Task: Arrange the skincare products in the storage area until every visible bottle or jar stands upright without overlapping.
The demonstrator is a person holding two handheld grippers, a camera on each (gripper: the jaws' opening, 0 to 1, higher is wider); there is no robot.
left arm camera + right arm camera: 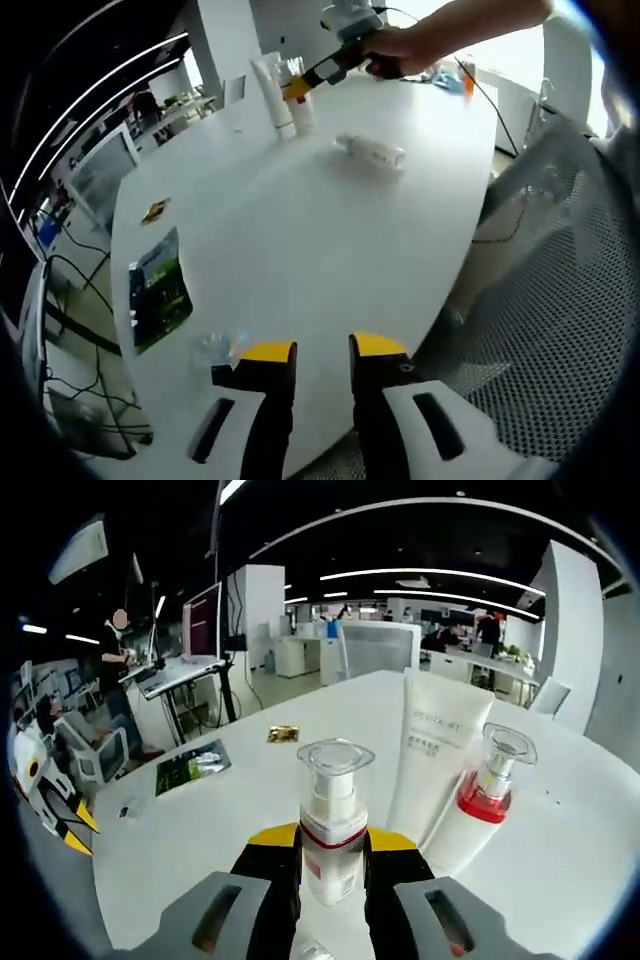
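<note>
The pump bottle [331, 820] stands upright at the lower centre of the right gripper view, the right gripper [331, 852] clamped on its body just under the red band; close behind it to the right stand a white tube [438, 750] and a second pump bottle [482, 800] with a red collar, the three crowded near one another; whether the held bottle's base rests on the white table [220, 820] is hidden by the jaws.

In the left gripper view the same cluster sits at the upper centre, the right gripper [298, 86] and a hand [400, 45] over it; a further bottle [372, 150] lies on its side to the right of the group, so the task is not finished.

The left gripper [322, 352] hangs at the lower centre of its view with jaws apart and nothing between them; a dark green packet [158, 288] and a small gold sachet [154, 210] lie at the left.

The risk, as I judge it: releasing the tall, top-heavy bottle while tilted could tip it into its neighbours; a sideways pull on withdrawal could knock the tube over; the lying bottle may roll when reached for.
</note>
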